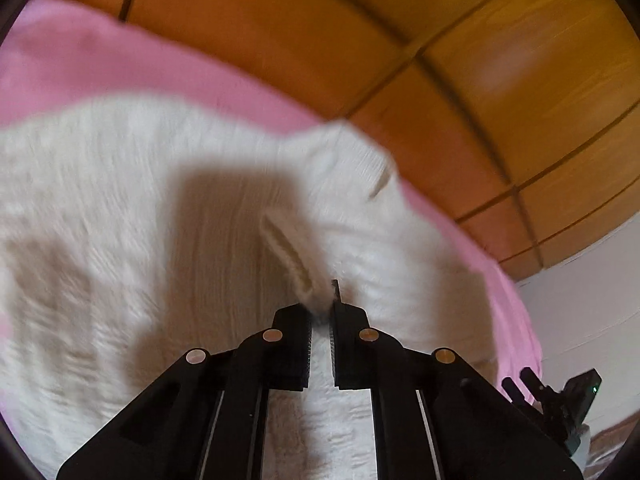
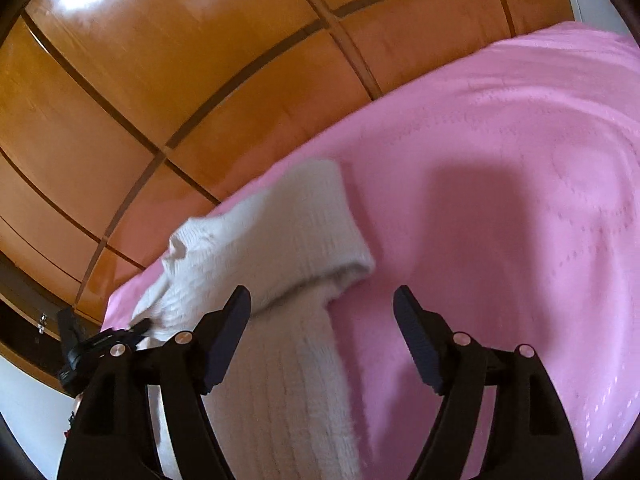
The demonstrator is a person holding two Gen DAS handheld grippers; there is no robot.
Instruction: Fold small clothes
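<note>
A white knitted garment (image 1: 132, 208) lies on a pink bedspread (image 1: 80, 60). My left gripper (image 1: 321, 312) is shut on a ribbed edge of the garment, which bunches between its fingers. In the right wrist view a folded part of the same garment (image 2: 272, 232) lies on the bedspread (image 2: 500, 200), with a sleeve-like strip running down under the camera. My right gripper (image 2: 322, 300) is open and empty, just above the garment's right edge. The left gripper shows at the lower left of the right wrist view (image 2: 120, 332).
A wooden wardrobe with panelled doors (image 1: 440, 40) stands behind the bed and shows in the right wrist view (image 2: 160, 60) too. A white wall (image 1: 580, 312) is at the right. The right gripper shows at the lower right of the left wrist view (image 1: 532, 388).
</note>
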